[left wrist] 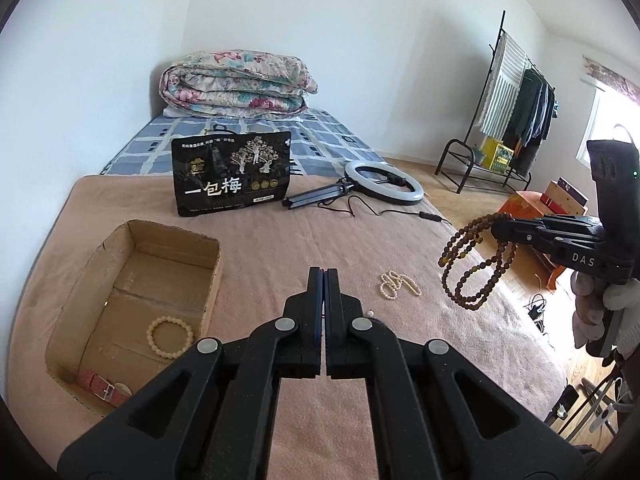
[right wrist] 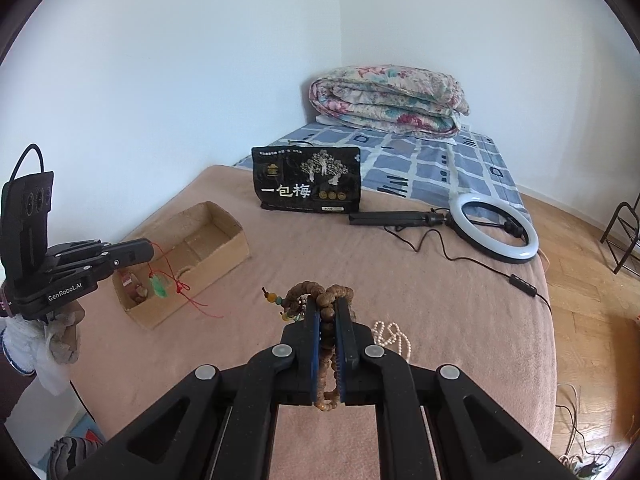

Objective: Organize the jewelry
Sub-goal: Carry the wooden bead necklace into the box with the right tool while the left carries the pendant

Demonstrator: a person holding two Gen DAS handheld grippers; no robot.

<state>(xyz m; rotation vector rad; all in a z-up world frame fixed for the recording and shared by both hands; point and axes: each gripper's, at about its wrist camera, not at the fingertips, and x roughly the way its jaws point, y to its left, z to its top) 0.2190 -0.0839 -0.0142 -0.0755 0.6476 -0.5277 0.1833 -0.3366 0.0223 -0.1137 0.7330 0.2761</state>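
On the pink fleece blanket point(left wrist: 256, 240) sits one open cardboard box point(left wrist: 132, 300), rectangular, worn at the rim. Inside lie one cream bead bracelet point(left wrist: 170, 336) and one pink strap watch point(left wrist: 105, 390). Right gripper point(right wrist: 328, 304) is clenched on one long strand of brown wooden beads point(left wrist: 472, 264), which dangles in loops above the blanket's right side. Left gripper point(left wrist: 323, 276) is clamped tight, pinching a thin red cord point(right wrist: 172, 276) carrying one green pendant point(right wrist: 159, 285) over the box's near end. One white pearl strand point(left wrist: 398, 286) lies bunched on the blanket, right of centre. Far off stand one black printed pouch point(left wrist: 232, 174) and one ring light point(left wrist: 384, 182).
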